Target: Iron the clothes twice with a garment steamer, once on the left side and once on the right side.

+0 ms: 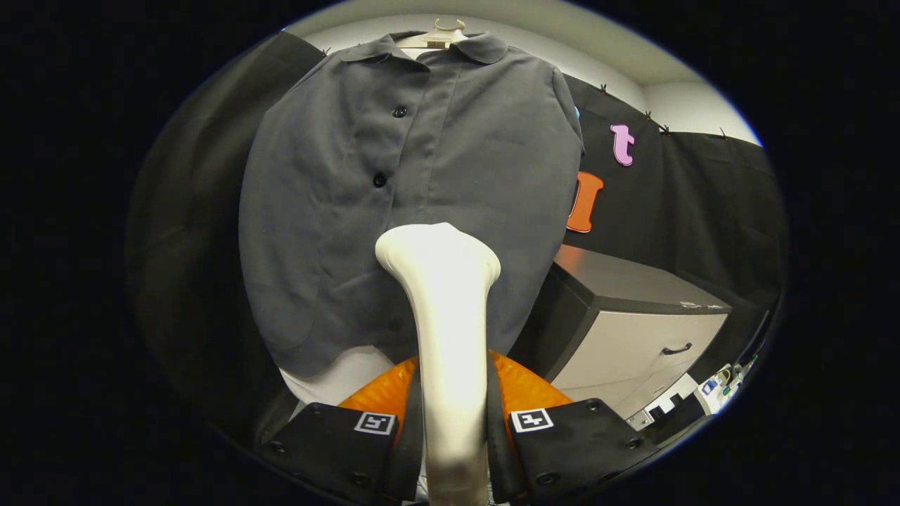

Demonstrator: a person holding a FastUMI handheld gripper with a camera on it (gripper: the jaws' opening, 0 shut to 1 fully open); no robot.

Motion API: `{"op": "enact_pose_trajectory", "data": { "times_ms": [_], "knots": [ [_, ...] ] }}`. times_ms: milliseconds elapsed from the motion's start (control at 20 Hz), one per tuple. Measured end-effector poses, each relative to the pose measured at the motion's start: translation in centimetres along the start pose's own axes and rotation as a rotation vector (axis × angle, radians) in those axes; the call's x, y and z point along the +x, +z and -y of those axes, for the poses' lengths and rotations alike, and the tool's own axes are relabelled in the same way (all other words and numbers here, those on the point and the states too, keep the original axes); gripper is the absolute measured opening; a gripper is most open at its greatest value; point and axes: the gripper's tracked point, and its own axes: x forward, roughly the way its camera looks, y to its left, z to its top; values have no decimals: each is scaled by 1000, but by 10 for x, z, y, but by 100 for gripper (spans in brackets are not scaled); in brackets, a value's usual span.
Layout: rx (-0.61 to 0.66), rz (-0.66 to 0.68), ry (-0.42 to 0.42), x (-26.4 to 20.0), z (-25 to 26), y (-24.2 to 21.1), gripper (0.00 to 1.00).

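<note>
A grey button-up shirt (422, 176) hangs on a pale hanger (443, 35) straight ahead of me, its front facing the camera. My gripper (453, 414) is shut on the white garment steamer (446, 309), both fingers pressing its handle from either side. The steamer stands upright between the fingers. Its wide head sits against or just in front of the shirt's lower middle, slightly right of the button line. The steamer hides the lower buttons.
A grey cabinet (633, 330) with a dark drawer handle stands beyond the fingers to the right of the shirt. Black cloth walls close in behind and on both sides. A few small items (721, 379) lie low beside the cabinet.
</note>
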Motion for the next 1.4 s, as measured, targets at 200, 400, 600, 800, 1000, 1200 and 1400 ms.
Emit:
{"op": "enact_pose_trajectory", "data": {
  "times_ms": [200, 400, 600, 800, 1000, 1200, 1400],
  "knots": [
    [-26, -26, 7, -4, -2, -14, 46],
    [-38, -58, 22, -7, -5, -30, 46],
    [-56, -75, 23, -3, -10, -36, 46],
    [-53, -50, 3, -7, -7, -32, 46],
    [-27, -1, 13, -16, -5, -11, 46],
    [-4, 53, 12, -18, -2, 16, 46],
    [16, 120, 16, -24, 1, 49, 46]
  ]
}}
